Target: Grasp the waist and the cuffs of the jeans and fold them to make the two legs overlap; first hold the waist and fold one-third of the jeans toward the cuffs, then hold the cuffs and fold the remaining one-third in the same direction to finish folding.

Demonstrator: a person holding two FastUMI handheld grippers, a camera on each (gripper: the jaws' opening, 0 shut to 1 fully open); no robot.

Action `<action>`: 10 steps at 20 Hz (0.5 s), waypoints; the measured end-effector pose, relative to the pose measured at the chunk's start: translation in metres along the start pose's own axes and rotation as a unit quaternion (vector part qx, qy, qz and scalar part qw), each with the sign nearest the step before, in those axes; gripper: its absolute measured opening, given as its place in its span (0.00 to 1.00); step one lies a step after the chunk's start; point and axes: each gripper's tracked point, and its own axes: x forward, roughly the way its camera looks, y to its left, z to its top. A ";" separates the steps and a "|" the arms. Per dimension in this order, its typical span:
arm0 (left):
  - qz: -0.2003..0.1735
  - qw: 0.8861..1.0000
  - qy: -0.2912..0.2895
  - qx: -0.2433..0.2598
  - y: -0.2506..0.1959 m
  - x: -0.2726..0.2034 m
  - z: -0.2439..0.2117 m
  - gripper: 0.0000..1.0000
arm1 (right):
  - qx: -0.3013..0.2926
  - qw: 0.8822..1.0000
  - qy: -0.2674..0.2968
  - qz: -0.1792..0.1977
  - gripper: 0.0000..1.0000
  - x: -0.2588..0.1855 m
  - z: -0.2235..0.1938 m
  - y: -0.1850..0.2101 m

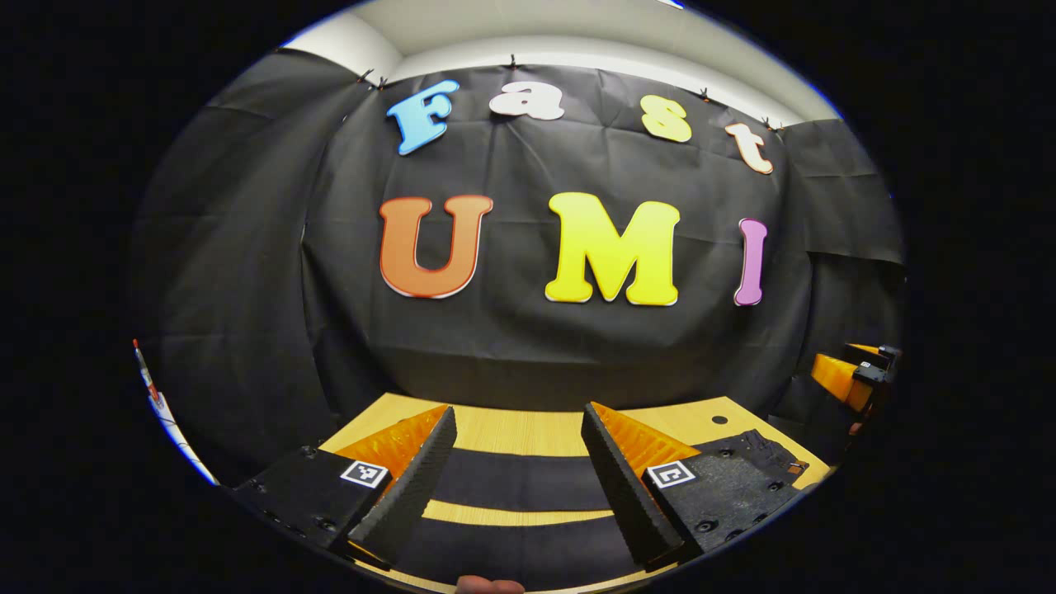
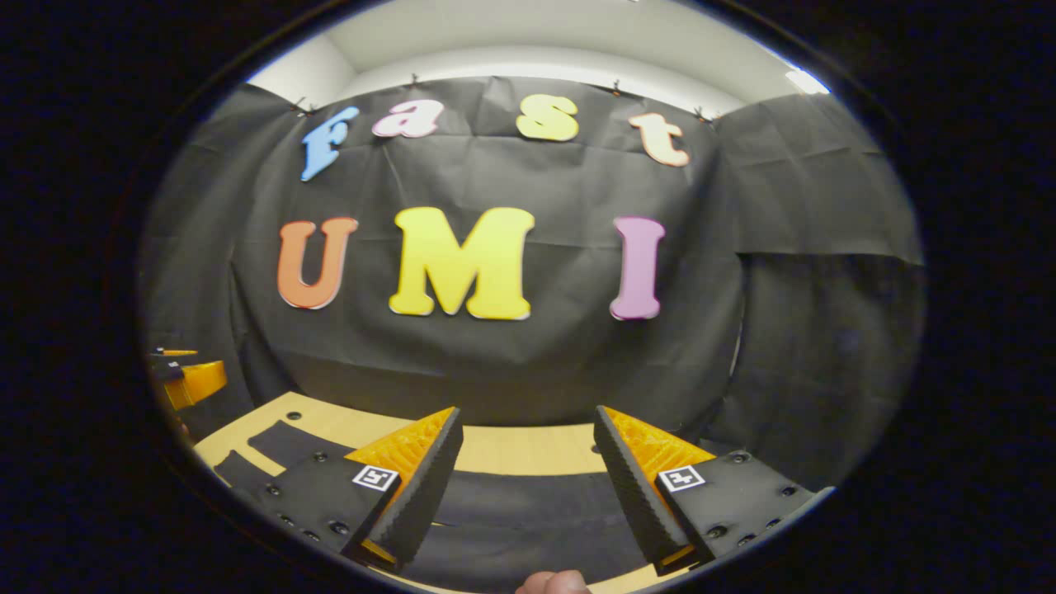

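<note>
At right edge of left gripper view: right claw (image 1: 858, 375), jeans waist (image 1: 755, 450).

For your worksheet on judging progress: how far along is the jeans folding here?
Nothing looks done: the jeans lie flat on the table, legs apart with wood showing between them. In hand: the left tool and right tool are open above the cloth, gripping nothing. Left: overlapping the legs, then both one-third folds.
</note>
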 end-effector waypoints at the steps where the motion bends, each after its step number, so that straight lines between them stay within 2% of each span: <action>1: 0.013 1.000 0.016 -0.013 0.015 0.002 -0.011 0.98 | 0.004 1.000 0.017 -0.013 0.98 0.004 -0.010 -0.026; 4: 0.070 0.993 0.086 -0.048 0.063 -0.006 -0.058 0.98 | 0.024 0.997 0.065 -0.026 0.98 0.018 -0.041 -0.094; 6: 0.113 0.983 0.134 -0.062 0.098 -0.018 -0.099 0.98 | 0.081 0.988 0.130 -0.029 0.98 0.024 -0.083 -0.137; 8: 0.144 0.966 0.180 -0.119 0.119 -0.035 -0.133 0.99 | 0.131 0.969 0.203 -0.044 0.98 0.020 -0.137 -0.174; 10: 0.171 0.938 0.219 -0.205 0.133 -0.048 -0.173 1.00 | 0.173 0.950 0.254 -0.058 0.98 0.015 -0.180 -0.197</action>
